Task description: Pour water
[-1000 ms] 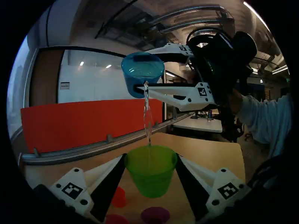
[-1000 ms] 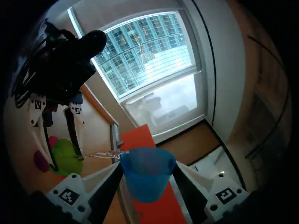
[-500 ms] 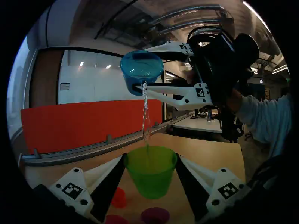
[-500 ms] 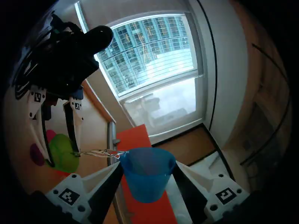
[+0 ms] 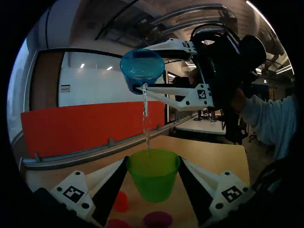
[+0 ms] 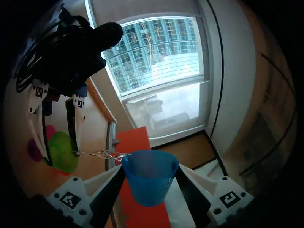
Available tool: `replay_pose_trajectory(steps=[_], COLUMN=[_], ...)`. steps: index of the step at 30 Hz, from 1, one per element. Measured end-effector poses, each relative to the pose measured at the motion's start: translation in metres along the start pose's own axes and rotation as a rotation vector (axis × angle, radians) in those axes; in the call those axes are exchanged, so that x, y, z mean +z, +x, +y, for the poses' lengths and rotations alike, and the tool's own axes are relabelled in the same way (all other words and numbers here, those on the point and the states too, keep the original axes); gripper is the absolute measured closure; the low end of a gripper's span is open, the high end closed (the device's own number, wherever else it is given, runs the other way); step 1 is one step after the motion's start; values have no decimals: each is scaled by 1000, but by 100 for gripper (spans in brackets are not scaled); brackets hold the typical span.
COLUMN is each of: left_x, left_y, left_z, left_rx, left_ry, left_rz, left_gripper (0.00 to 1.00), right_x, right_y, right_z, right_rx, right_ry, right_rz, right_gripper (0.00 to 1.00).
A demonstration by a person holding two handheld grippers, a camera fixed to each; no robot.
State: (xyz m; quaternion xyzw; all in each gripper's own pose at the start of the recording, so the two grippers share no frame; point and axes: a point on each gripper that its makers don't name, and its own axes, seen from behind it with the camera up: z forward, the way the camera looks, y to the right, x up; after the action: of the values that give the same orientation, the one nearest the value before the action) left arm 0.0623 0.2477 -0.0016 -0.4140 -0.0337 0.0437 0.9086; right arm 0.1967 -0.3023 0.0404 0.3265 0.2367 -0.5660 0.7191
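While gripped by right tool (image 6: 150, 169), blue cup (image 6: 149, 184) is being emptied into green cup (image 5: 153, 180) gripped by left tool (image 5: 152, 163); pour likely unfinished.

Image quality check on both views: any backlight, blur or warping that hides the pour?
Left gripper view: evenly lit; the green cup and stream are sharp, the stream clear against the orange panel; the ceiling pipes bow from the fisheye. Right gripper view: the bright window backlights the scene, so the left gripper has a dark silhouette for a body; the blue cup is sharp, the stream faint but traceable.
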Motion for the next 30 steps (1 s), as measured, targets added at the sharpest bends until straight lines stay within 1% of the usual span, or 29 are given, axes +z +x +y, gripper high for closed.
replay_pose_trajectory(steps=[8,17,30], left_x=[1,2,2], left_y=[-1,4,6], left_z=[-1,2,3], left_rx=[3,9,15], left_ry=[2,-3,-3], left_rz=[-4,1,-1], left_gripper=[10,10,10], right_x=[0,-1,-4], right_y=[2,4,9], right_z=[3,9,16], right_rx=[-32,-75,-121], right_ry=[-3,-10,-17], right_rz=[-2,-6,-2], right_gripper=[10,10,10])
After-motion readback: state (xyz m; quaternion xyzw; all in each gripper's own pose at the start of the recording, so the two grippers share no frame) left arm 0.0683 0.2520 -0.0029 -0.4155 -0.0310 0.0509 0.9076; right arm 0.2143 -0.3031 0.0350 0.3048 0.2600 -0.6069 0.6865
